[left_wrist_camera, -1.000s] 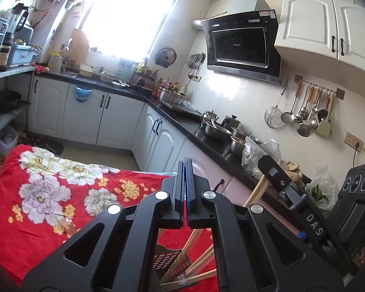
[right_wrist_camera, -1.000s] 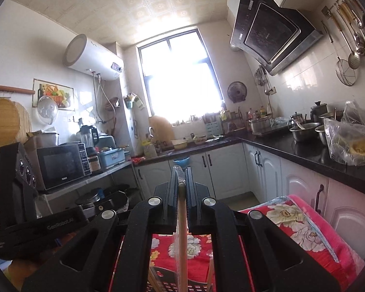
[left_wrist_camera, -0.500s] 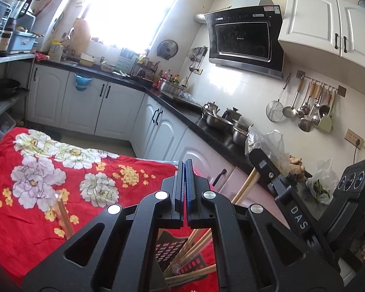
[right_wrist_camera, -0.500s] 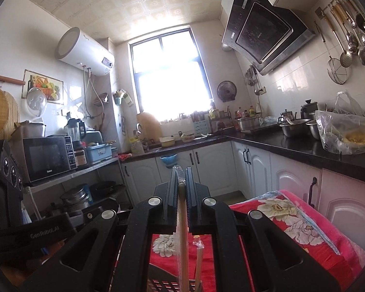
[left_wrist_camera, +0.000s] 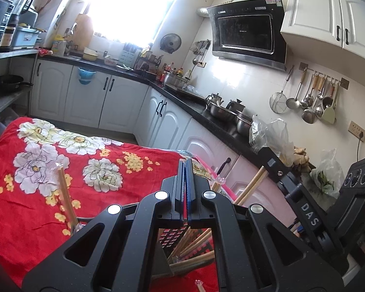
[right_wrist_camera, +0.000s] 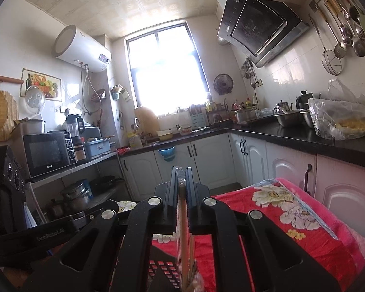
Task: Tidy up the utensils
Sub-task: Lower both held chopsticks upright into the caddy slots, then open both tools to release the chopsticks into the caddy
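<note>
Upright between the pressed-together fingers of the right gripper (right_wrist_camera: 181, 178) stood one wooden chopstick (right_wrist_camera: 182, 231), pinched above a black slotted holder (right_wrist_camera: 165, 272) of more chopsticks (left_wrist_camera: 194, 245) on a red flowered cloth (left_wrist_camera: 36, 170). Beside it, the left gripper (left_wrist_camera: 185, 170) was fully closed, empty.

The red floral cloth (left_wrist_camera: 36, 189) lay bare toward its far left, passable. Ahead below, a black perforated holder (left_wrist_camera: 175, 238) bristled with leaning chopsticks (left_wrist_camera: 194, 243). One upright wrapped chopstick (left_wrist_camera: 65, 199) obstructed the left side. The counter (left_wrist_camera: 206, 116) bounded the right.
</note>
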A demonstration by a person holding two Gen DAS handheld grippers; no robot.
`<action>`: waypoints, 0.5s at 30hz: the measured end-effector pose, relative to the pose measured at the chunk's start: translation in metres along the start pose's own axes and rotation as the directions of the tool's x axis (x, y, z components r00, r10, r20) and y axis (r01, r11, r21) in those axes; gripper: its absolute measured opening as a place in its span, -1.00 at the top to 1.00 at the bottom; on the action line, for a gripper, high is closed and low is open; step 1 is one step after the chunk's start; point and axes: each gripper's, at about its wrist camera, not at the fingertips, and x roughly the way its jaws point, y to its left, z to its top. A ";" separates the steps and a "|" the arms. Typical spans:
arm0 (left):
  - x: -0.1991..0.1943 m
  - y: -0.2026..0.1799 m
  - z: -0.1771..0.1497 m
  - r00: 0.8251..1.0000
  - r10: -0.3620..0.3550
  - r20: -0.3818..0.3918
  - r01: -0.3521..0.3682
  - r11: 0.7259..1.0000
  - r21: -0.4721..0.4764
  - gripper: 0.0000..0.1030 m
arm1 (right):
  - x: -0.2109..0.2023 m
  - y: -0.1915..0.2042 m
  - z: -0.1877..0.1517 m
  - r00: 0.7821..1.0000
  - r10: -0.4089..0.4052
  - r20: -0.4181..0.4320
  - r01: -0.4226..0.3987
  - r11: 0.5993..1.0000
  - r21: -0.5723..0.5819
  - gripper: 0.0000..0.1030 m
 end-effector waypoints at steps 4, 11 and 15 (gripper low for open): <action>-0.006 0.002 -0.004 1.000 0.007 -0.001 -0.007 1.000 -0.014 1.00 | -0.010 -0.001 -0.003 1.000 0.013 -0.019 -0.013 1.000 0.018 0.87; -0.013 0.008 -0.009 1.000 0.013 -0.002 -0.013 0.999 -0.040 1.00 | -0.024 -0.004 -0.007 0.998 0.021 -0.054 -0.019 0.999 0.040 0.87; -0.017 0.009 -0.011 1.000 0.016 -0.001 -0.016 0.999 -0.048 1.00 | -0.029 -0.005 -0.008 0.997 0.024 -0.076 -0.020 0.999 0.043 0.75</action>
